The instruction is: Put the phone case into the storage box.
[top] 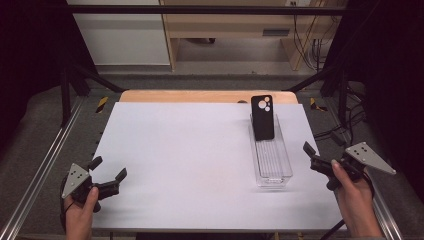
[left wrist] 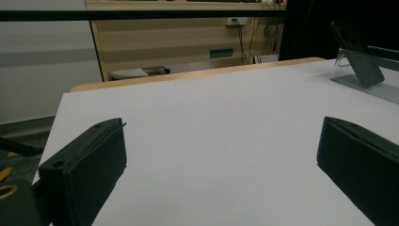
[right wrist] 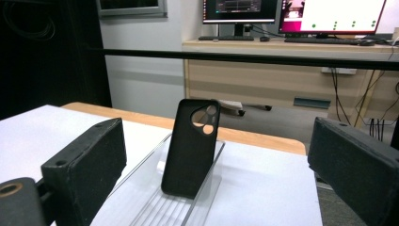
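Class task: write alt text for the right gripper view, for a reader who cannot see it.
A black phone case stands leaning against the far end of a clear plastic tray on a white table. The right gripper faces it with its two black fingers wide apart and nothing between them. Behind are a wooden desk and monitors.

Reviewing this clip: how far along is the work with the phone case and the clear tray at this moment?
Nothing looks done yet. The black phone case leans in the far end of the clear tray, untouched. The right gripper sits open at the table's right edge, its camera pointed at the case; the left gripper rests open at the near left, holding nothing. Reaching, grasping and moving the case appear to remain.
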### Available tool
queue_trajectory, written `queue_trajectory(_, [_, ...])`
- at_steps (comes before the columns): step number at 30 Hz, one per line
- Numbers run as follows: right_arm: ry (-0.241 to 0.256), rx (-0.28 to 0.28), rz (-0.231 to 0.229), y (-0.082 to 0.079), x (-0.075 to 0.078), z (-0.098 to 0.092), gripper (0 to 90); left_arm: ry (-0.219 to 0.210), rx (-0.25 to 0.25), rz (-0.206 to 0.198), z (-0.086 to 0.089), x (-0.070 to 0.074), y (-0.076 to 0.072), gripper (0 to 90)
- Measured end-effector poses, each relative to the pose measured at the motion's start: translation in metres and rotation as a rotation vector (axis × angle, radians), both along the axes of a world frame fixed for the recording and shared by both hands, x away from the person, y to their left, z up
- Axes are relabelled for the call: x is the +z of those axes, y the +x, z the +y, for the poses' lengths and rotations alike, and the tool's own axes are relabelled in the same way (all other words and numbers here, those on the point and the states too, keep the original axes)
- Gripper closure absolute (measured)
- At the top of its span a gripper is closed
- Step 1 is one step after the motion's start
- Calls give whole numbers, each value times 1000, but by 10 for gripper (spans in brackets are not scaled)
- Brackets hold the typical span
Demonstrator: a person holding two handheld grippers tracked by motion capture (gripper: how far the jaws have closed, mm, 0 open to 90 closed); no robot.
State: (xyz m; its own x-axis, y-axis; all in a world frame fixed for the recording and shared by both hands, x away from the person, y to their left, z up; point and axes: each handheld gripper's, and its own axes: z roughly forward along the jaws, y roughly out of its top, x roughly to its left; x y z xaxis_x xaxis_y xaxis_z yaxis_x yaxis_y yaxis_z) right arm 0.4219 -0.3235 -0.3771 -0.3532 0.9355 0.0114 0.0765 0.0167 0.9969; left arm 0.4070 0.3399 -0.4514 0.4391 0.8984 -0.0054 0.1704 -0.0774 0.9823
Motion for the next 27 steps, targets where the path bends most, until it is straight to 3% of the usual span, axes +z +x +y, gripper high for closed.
queue_trajectory(8, [-21, 23, 16, -7, -9, 4, 51, 6, -4, -1, -1, 0, 0, 23])
queue_trajectory(27, [-7, 42, 41, -24, -30, 13, 44, 10, -13, 1, -2, 0, 0, 23])
